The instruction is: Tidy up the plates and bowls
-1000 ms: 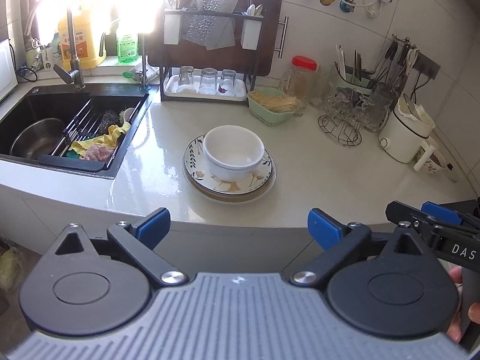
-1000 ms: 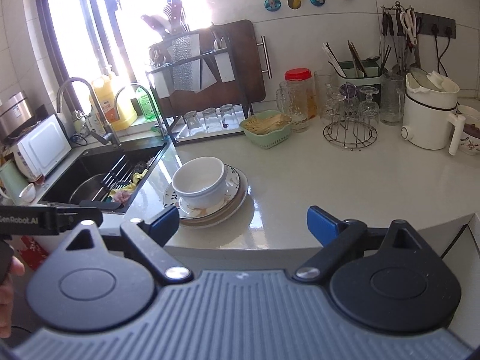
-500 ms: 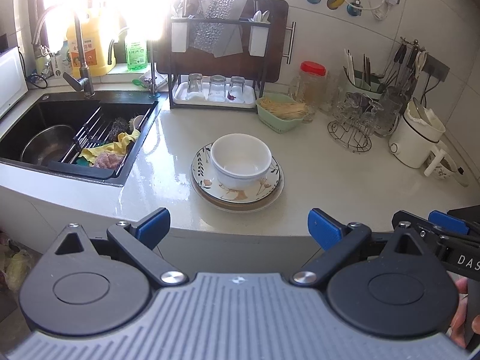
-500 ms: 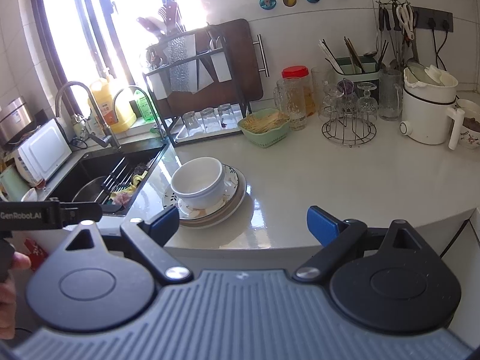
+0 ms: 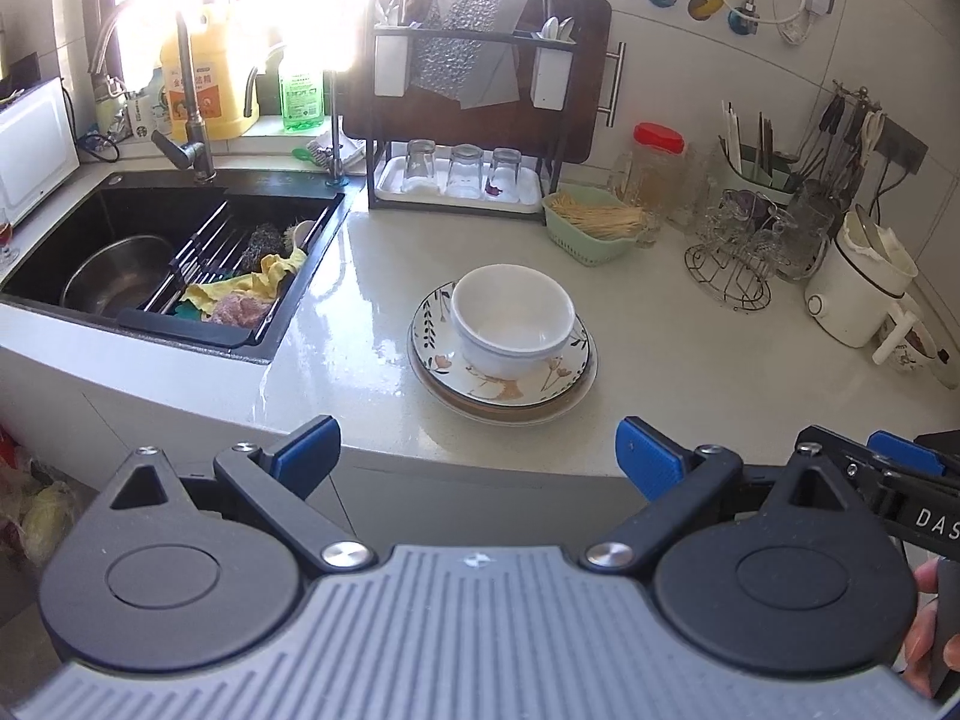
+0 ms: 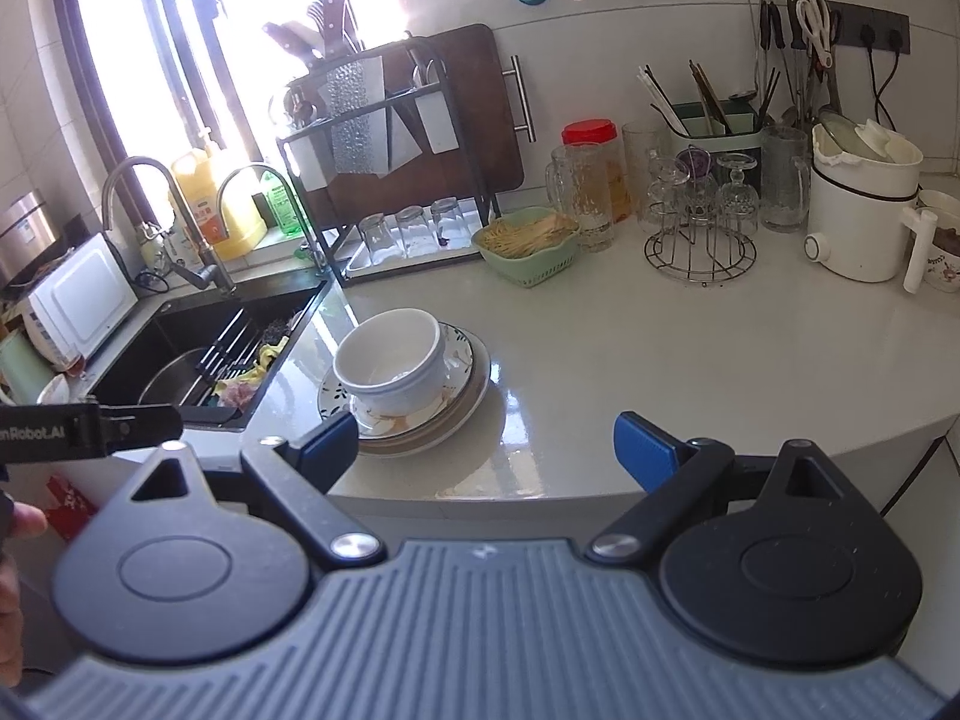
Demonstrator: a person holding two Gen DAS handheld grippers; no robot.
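bowl [image 5: 511,318] on stacked plates [image 5: 503,381], pot [image 5: 117,276] in sink [image 5: 72,228]

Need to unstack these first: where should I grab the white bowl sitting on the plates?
Pinch the white bowl by its near rim, one finger inside and one outside. It sits upright on the floral plate with the rim exposed. Both the left gripper and right gripper are open.

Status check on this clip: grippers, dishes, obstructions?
Left hand-held gripper open, short of the counter. Right hand-held gripper open, empty. White bowl sits on stacked plates, untouched. Nothing between grippers and stack.
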